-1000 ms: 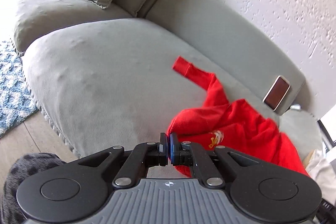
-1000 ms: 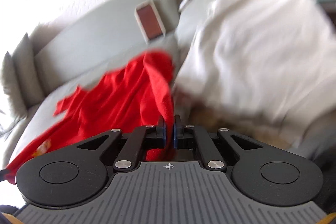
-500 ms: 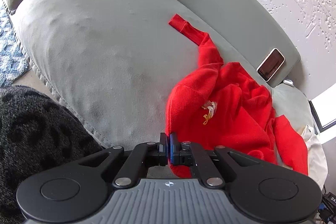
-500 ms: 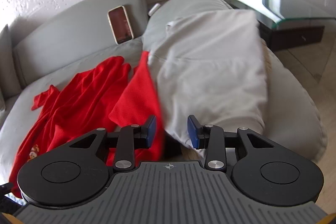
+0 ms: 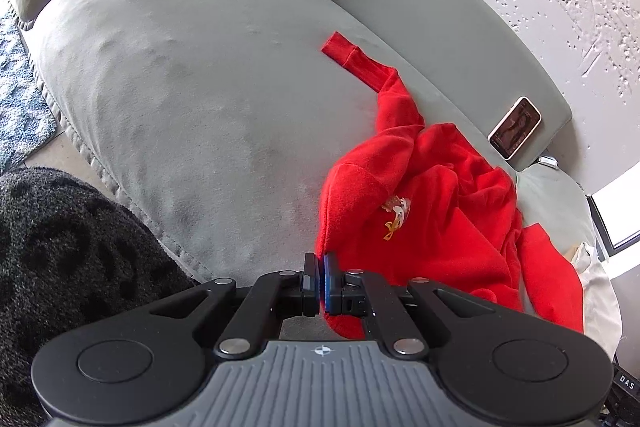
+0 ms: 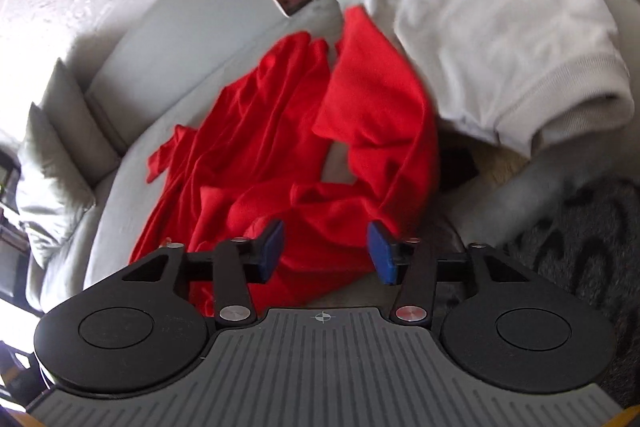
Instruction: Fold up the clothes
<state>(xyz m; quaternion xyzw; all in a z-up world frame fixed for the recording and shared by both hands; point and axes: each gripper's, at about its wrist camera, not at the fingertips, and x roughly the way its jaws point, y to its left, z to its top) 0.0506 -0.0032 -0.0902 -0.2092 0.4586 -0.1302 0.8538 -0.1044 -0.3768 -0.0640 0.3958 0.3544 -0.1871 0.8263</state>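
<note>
Left wrist view has our left gripper [image 5: 320,281] pinched on the hem of the red sweatshirt [image 5: 432,211], our right gripper [image 6: 325,251] gaping empty above it, the garment heaped at two o'clock on the sofa [image 5: 200,99], folding barely started.

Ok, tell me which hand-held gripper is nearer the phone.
Cannot tell. The left hand-held gripper pinches the red sweater; the right, open, hovers over it; the phone leans beyond.
</note>
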